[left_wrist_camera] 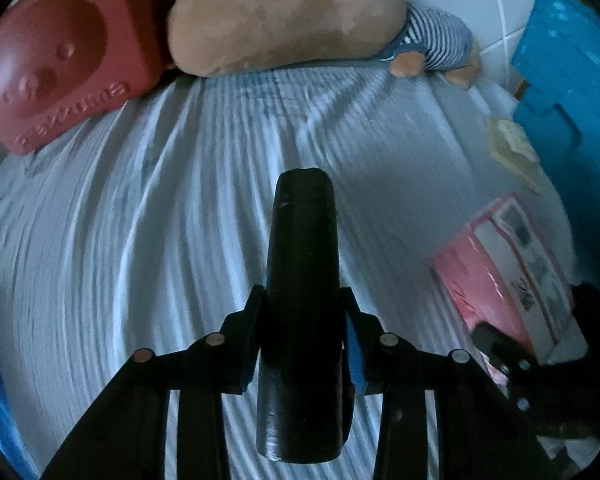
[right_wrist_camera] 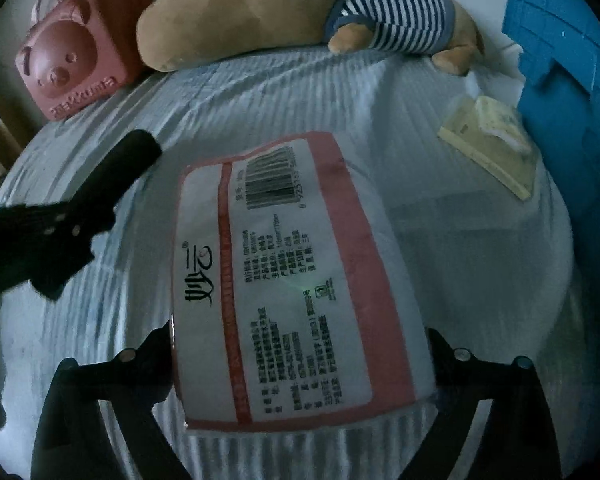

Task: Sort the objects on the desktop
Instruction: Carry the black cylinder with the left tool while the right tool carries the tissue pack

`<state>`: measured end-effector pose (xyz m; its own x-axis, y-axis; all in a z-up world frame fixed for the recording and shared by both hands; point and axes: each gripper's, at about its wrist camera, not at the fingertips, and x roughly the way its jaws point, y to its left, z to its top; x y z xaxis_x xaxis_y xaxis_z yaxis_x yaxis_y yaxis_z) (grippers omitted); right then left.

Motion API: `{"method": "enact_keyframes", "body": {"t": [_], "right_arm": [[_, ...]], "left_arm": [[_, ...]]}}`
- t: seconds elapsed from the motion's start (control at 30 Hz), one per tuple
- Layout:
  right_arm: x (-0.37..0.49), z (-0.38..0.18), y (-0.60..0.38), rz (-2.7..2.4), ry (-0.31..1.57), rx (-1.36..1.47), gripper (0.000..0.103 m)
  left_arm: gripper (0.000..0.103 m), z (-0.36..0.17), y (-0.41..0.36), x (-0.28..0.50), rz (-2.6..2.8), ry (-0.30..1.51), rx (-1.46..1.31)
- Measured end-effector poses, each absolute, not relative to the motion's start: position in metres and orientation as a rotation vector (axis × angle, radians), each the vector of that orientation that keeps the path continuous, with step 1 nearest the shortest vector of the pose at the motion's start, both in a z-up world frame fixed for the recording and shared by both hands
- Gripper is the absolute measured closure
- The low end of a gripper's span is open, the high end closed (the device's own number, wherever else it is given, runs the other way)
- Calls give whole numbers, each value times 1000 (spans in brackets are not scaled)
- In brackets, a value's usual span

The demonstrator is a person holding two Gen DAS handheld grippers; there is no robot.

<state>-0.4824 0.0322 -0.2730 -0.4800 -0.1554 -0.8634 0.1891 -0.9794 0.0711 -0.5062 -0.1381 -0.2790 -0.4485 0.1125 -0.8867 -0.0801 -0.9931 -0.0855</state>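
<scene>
Left gripper [left_wrist_camera: 300,344]: jaws clamped on a black cylindrical roll wrapped in glossy film [left_wrist_camera: 302,280], which sticks out well ahead of the fingertips and also runs back toward the camera, held lengthwise along the fingers above the pale striped cloth cover [left_wrist_camera: 140,220]. Right gripper [right_wrist_camera: 300,360]: jaws closed from both sides on the near end of a pink-and-white plastic-wrapped tissue pack [right_wrist_camera: 292,280], printed label and barcode facing up, the pack extending forward past the fingertips over the same cloth. From the left wrist view that tissue pack [left_wrist_camera: 504,272] shows to the right of the left jaws, with the right gripper's black body [left_wrist_camera: 548,376] on its near end. From the right wrist view the black roll [right_wrist_camera: 128,160] and the left gripper [right_wrist_camera: 48,240] show to the left of the right jaws, apart from the pack. Far ahead of both pairs of jaws, at the back edge of the cloth: a reddish plastic box with a bear face moulded on its front [right_wrist_camera: 72,60] to the left, and beside it a tan plush toy in a blue-and-white striped shirt [right_wrist_camera: 260,12] lying on its side. Ahead and right of the right jaws: a pale yellow flat packet [right_wrist_camera: 492,140] on the cloth, just beside a blue plastic crate [right_wrist_camera: 560,60]. Both views are dim and slightly blurred.
</scene>
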Motion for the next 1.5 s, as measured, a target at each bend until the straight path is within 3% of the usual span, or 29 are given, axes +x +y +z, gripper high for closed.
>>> {"method": "enact_keyframes", "body": {"t": [0.17,0.73,1.2,1.5], "right_arm": [[-465,-257,27,-2523,56,1494,9],[-312,-101,-16,-2651,101,1191,9],[-275,-23,29,-2609,273,960,9],[-260,31,88,-2702,262,859,9]], "left_arm": [[68,-248,-145,-463,2601,-62,-1539],[68,-118,-170,-310,2730,-82,-1314],[68,-62,-87,-249,2917,-124,-1179],[68,-31,-27,-256,2866,-60,-1070]]}}
